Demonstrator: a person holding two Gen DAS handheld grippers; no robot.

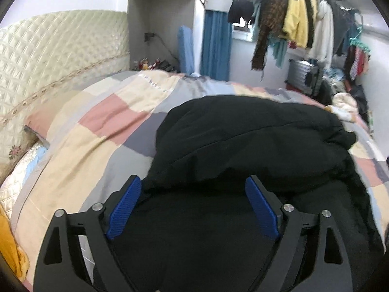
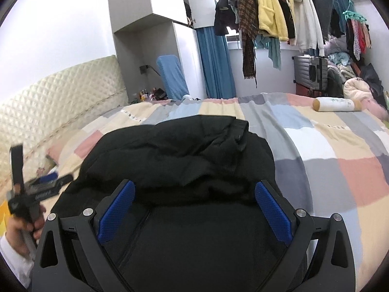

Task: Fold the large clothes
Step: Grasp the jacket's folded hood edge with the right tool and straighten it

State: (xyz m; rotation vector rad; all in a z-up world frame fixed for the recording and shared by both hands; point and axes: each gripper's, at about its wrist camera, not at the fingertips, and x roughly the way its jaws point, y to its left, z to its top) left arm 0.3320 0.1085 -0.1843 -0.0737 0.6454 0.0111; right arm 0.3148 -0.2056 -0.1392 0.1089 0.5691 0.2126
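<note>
A large black padded jacket (image 1: 243, 141) lies bunched on the checked bed cover (image 1: 102, 126), its far part folded over the near part. My left gripper (image 1: 193, 182) is open and empty, hovering over the jacket's near left part. In the right wrist view the jacket (image 2: 189, 150) lies in the middle of the bed cover (image 2: 328, 146). My right gripper (image 2: 194, 187) is open and empty above the jacket's near part. The left gripper (image 2: 48, 182) shows blurred at the left edge of that view, held in a hand.
A quilted cream headboard (image 1: 48, 56) runs along the left. A pillow (image 1: 41, 121) lies by it. A rack of hanging clothes (image 2: 279, 7) and a suitcase (image 2: 311, 73) stand beyond the bed. A cylindrical bolster (image 2: 335, 104) lies at the far right of the bed.
</note>
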